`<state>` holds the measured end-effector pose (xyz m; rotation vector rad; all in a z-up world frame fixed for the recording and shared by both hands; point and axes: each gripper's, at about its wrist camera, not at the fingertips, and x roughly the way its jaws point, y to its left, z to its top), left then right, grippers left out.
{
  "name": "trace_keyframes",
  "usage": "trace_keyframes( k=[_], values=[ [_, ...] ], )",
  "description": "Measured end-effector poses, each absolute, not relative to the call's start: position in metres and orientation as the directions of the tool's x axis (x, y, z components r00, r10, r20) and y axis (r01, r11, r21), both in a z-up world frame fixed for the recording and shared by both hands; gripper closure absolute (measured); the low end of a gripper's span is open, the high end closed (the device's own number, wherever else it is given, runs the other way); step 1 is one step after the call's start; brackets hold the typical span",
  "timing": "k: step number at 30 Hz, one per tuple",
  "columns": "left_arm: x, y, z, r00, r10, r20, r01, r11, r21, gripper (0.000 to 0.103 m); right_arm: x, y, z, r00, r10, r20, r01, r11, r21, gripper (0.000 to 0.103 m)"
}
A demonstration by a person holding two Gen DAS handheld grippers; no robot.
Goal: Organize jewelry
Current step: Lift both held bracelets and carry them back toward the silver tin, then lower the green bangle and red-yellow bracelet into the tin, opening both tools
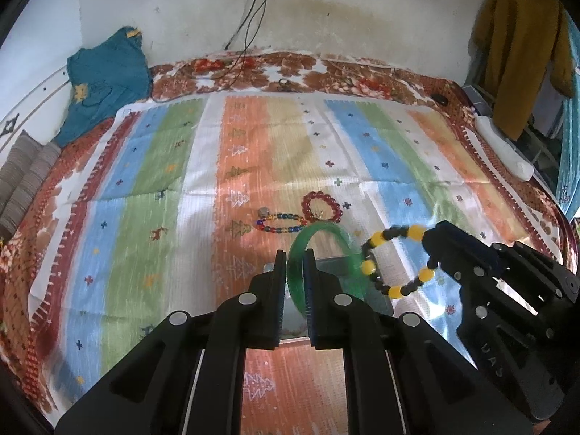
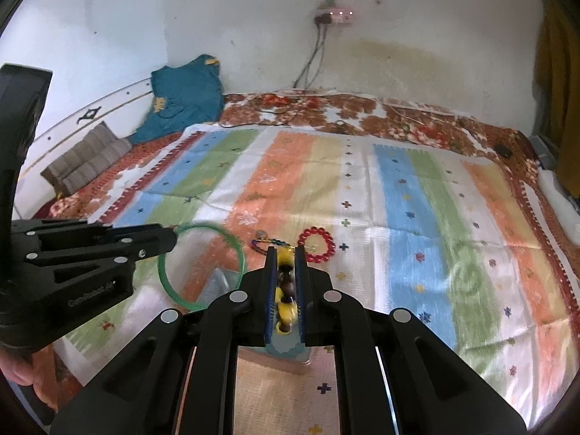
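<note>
My left gripper (image 1: 294,253) is shut on a green bangle (image 1: 322,233) and holds it upright above the striped cloth; the bangle also shows in the right wrist view (image 2: 203,266). My right gripper (image 2: 286,252) is shut on a yellow and black bead bracelet (image 2: 284,291), which hangs in the air in the left wrist view (image 1: 398,259). A red bead bracelet (image 1: 322,206) and a multicoloured bead bracelet (image 1: 281,223) lie on the cloth just beyond both grippers. A small clear box (image 1: 333,264) lies under the bangle.
The striped cloth (image 1: 145,181) covers a bed with a floral blanket (image 1: 326,72). A teal garment (image 1: 105,79) and folded grey fabric (image 1: 21,177) lie at the left. A white object (image 1: 504,148) lies at the right edge. Cables (image 1: 250,29) hang from a wall socket.
</note>
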<state>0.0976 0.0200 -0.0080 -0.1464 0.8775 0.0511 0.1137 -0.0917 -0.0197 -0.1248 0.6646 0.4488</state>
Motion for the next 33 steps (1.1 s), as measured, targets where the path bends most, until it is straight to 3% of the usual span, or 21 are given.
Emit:
trace_keyframes(
  k=[2,4,14,20,33],
  values=[
    [0.099,0.023,-0.01,0.629,-0.016,-0.777,-0.121,0.985,-0.119,0.087,0.115,-0.094,-0.02,0.697,0.352,-0.625,-0.431,0.902,0.027,0.09],
    [0.097,0.028,-0.011,0.628,-0.013,-0.778,-0.137,0.982,-0.126,0.082,0.118,-0.097,-0.022,0.695,0.343,-0.632,-0.419,0.907,0.032,0.073],
    [0.099,0.039,-0.012,0.627,0.006,-0.779,-0.175,0.976,-0.133,0.067,0.127,-0.097,-0.032,0.668,0.33,-0.668,-0.406,0.913,0.045,0.07],
    [0.1,0.039,-0.013,0.626,0.013,-0.78,-0.178,0.976,-0.127,0.057,0.134,-0.1,-0.032,0.665,0.327,-0.671,-0.393,0.918,0.058,0.056],
    [0.123,0.055,-0.026,0.594,0.012,-0.804,-0.204,0.969,-0.136,0.046,0.158,-0.099,-0.038,0.651,0.314,-0.692,-0.373,0.925,0.069,0.046]
  ],
)
